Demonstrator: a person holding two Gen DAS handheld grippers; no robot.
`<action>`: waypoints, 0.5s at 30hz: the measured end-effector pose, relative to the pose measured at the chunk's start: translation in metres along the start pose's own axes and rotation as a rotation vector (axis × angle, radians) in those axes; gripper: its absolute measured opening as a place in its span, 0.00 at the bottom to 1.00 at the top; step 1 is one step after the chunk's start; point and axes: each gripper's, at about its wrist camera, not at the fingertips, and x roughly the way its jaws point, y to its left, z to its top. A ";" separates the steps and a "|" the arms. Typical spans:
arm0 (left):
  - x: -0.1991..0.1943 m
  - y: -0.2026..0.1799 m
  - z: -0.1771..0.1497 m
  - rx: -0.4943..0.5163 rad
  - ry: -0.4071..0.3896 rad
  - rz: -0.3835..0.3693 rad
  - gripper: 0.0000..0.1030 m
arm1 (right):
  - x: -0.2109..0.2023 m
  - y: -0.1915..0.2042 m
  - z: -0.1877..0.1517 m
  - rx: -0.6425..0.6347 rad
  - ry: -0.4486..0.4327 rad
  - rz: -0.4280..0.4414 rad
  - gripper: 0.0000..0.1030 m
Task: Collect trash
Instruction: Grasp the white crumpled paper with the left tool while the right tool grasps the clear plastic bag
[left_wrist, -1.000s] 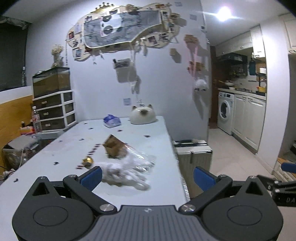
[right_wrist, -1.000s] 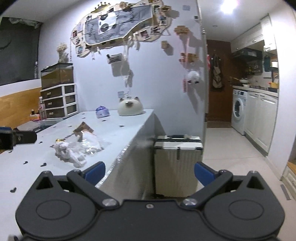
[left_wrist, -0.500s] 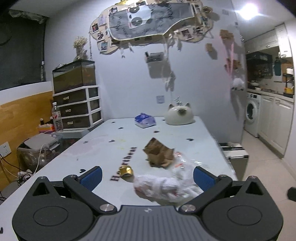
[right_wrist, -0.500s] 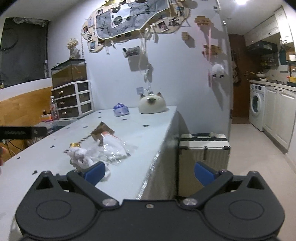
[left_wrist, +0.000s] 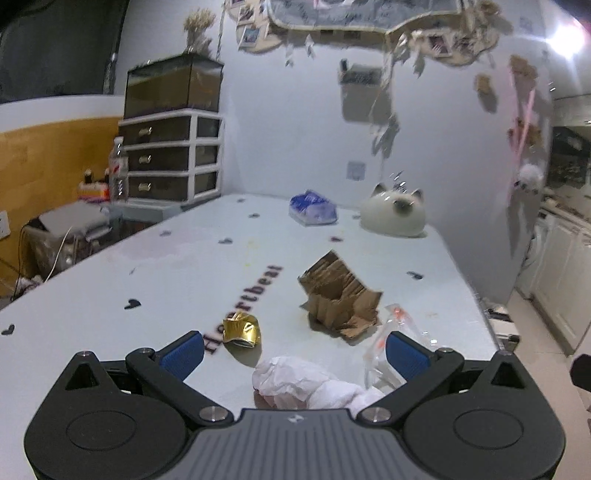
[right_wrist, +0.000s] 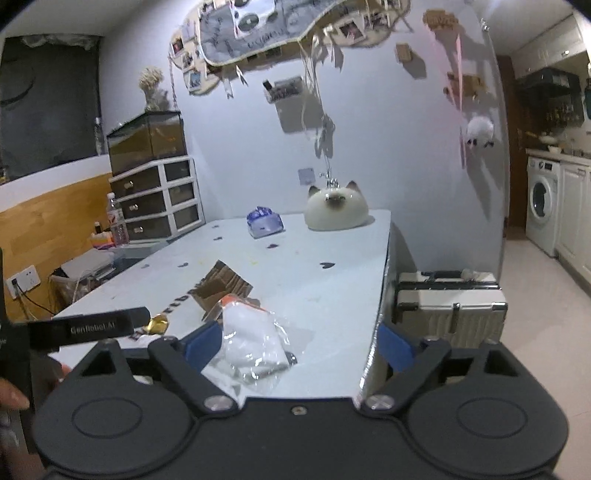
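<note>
Trash (left_wrist: 306, 380) nearer; right tongs (right_wrist: 295, 350) closing.

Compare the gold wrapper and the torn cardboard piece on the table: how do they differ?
The gold wrapper is shiny, metallic and crumpled low; the torn cardboard piece is matte brown, ragged and stands taller. The wrapper is much smaller and lies on the table's printed lettering; the cardboard lies beside it. Both rest loose on the table, ungripped.

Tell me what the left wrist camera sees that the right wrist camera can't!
Only the left wrist view shows the crumpled white tissue. Only the right wrist view shows the washing machine and suitcase. Both show the torn cardboard, gold wrapper, clear plastic bag and cat-shaped ornament.
</note>
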 end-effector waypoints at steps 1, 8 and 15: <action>0.006 -0.002 0.000 -0.005 0.008 0.016 1.00 | 0.008 0.001 0.001 -0.005 0.008 -0.001 0.88; 0.041 -0.010 -0.008 0.023 0.062 0.055 1.00 | 0.067 0.016 0.011 -0.026 0.058 -0.029 0.87; 0.048 0.007 -0.019 -0.015 0.129 0.043 1.00 | 0.117 0.037 0.029 0.058 0.133 -0.059 0.88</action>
